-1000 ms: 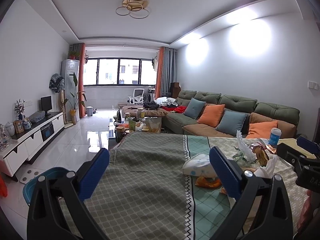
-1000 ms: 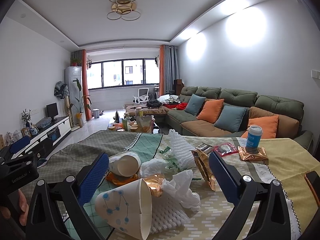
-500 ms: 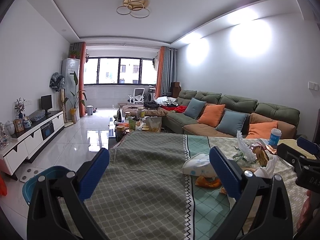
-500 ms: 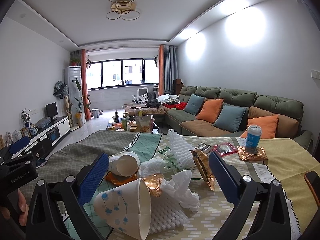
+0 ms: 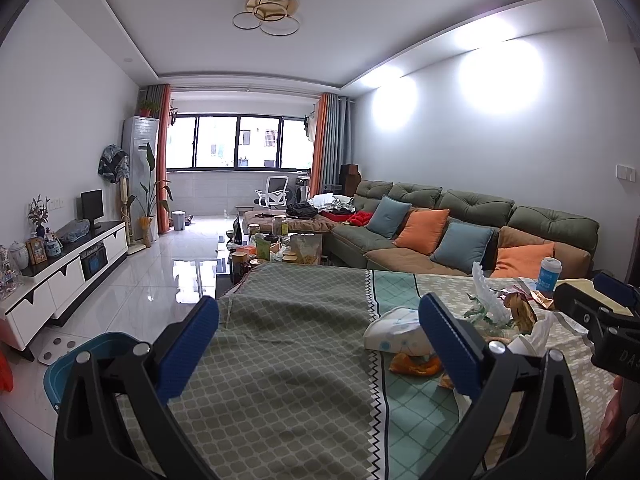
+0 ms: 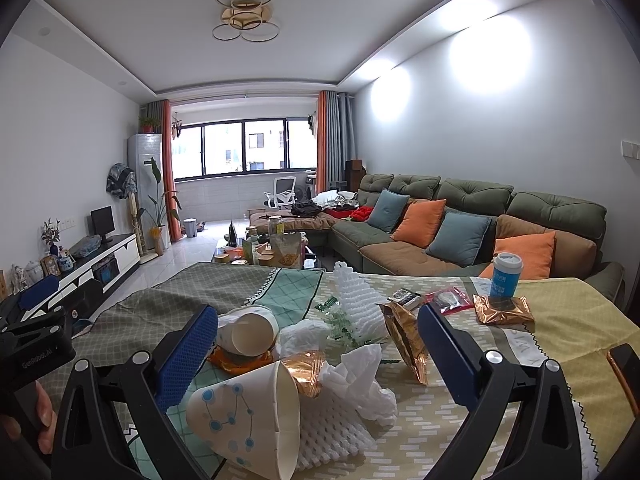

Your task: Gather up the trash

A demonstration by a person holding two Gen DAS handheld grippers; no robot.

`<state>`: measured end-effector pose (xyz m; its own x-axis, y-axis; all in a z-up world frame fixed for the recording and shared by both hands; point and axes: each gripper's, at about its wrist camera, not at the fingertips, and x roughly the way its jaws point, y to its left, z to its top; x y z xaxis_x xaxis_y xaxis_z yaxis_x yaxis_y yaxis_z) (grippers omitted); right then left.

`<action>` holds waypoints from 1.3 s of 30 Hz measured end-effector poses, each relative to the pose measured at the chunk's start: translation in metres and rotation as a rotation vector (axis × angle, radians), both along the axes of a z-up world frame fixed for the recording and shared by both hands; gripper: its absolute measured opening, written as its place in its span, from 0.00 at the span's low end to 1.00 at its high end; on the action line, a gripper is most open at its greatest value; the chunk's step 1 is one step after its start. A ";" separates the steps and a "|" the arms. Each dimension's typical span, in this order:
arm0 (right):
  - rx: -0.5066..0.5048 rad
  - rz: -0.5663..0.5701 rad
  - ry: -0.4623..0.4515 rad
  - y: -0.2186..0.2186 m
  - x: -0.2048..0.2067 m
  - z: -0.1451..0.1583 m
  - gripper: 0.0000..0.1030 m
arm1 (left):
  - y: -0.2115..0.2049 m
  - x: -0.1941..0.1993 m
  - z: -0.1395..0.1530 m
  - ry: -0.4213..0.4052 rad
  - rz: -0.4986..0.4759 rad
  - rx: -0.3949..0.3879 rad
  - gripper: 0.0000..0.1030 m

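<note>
A heap of trash lies on the cloth-covered table [image 6: 560,320]: a tipped paper cup with blue dots [image 6: 248,420], a second tipped cup [image 6: 250,330], crumpled white tissue [image 6: 360,380], white foam netting [image 6: 356,296] and gold foil wrappers [image 6: 408,340]. My right gripper [image 6: 316,356] is open and empty, just in front of the heap. My left gripper [image 5: 320,344] is open and empty over bare green cloth, left of the heap; a tipped cup [image 5: 396,328] shows at its right finger.
A blue cup [image 6: 505,276] stands on a foil wrapper [image 6: 502,312] at the table's right. A blue bin [image 5: 88,356] sits on the floor left of the table. A sofa [image 6: 480,224] runs along the right wall. A cluttered coffee table [image 5: 272,248] stands beyond.
</note>
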<state>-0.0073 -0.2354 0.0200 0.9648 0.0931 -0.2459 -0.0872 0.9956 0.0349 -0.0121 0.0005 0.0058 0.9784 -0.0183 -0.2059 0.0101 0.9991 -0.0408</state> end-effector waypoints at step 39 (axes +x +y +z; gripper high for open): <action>0.003 -0.002 0.004 -0.004 -0.001 0.004 0.97 | -0.006 0.002 -0.007 0.024 -0.015 0.006 0.97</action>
